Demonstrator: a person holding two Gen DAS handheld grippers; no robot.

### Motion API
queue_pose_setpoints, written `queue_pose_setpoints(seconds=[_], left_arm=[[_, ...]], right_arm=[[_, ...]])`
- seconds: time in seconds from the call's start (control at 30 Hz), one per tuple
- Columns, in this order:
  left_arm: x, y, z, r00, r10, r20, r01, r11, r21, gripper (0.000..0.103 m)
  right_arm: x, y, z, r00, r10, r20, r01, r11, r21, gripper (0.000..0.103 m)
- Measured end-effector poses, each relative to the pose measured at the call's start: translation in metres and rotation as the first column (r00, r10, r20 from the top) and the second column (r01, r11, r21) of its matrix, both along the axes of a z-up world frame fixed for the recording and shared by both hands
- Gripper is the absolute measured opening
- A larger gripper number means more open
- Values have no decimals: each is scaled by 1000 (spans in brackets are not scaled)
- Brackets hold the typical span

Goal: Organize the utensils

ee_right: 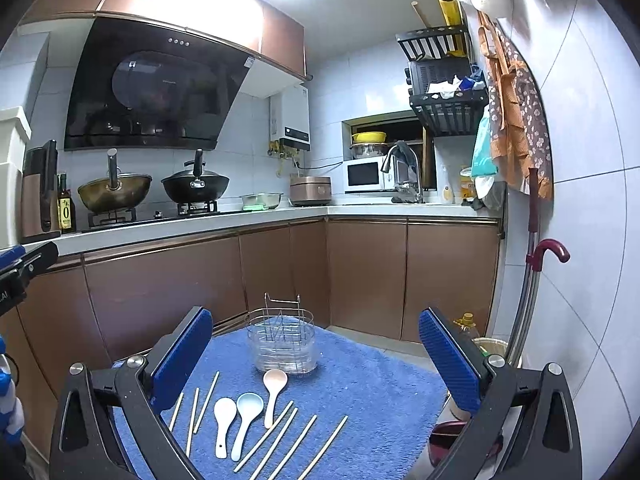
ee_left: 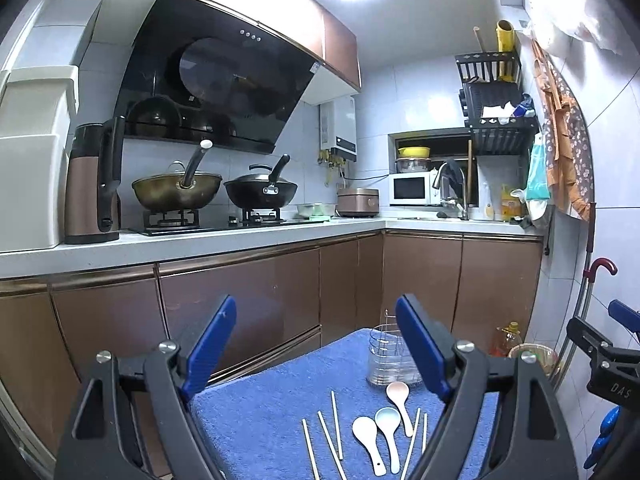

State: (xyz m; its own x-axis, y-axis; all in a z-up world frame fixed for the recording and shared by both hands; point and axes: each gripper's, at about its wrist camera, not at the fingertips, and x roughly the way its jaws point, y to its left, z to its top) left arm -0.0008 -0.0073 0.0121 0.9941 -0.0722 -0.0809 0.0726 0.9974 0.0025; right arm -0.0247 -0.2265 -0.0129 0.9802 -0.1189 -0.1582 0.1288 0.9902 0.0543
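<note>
I hold both tools above the blue towel [ee_right: 360, 392], and nothing is picked up yet. My left gripper [ee_left: 316, 344] is spread wide with nothing between its blue pads, and my right gripper [ee_right: 316, 356] is also spread wide and holds nothing.

The wire holder [ee_right: 282, 340] stands upright at the far side of the towel, and it looks empty as far as I can see. In front of it the utensils lie flat in a loose row.

I think the risk is in the chopsticks [ee_right: 276, 442]. They are thin and lie flat on soft cloth, so the pads may slide over one or catch the towel together with it. Some lie close to each other, so I may lift two when I want one, and the second can drop. The holder is light wire, so a stick that goes in tilted can push it over. The pink spoon [ee_right: 274, 394] lies just beside the holder base, and I may knock the holder when I reach for it.

I count three spoons: the pink one, a light blue spoon [ee_right: 246, 418] and a white spoon [ee_right: 224, 420]. I count eight chopsticks: four left of the spoons and four right. There is one holder.
</note>
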Motion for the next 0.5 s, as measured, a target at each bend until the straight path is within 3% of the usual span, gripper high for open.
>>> queue_pose_setpoints(seconds=[0.5], left_arm=[[23, -16, -9, 1000, 23, -7, -23, 999, 23, 81]], right_arm=[[23, -18, -13, 998, 29, -49, -26, 998, 55, 103]])
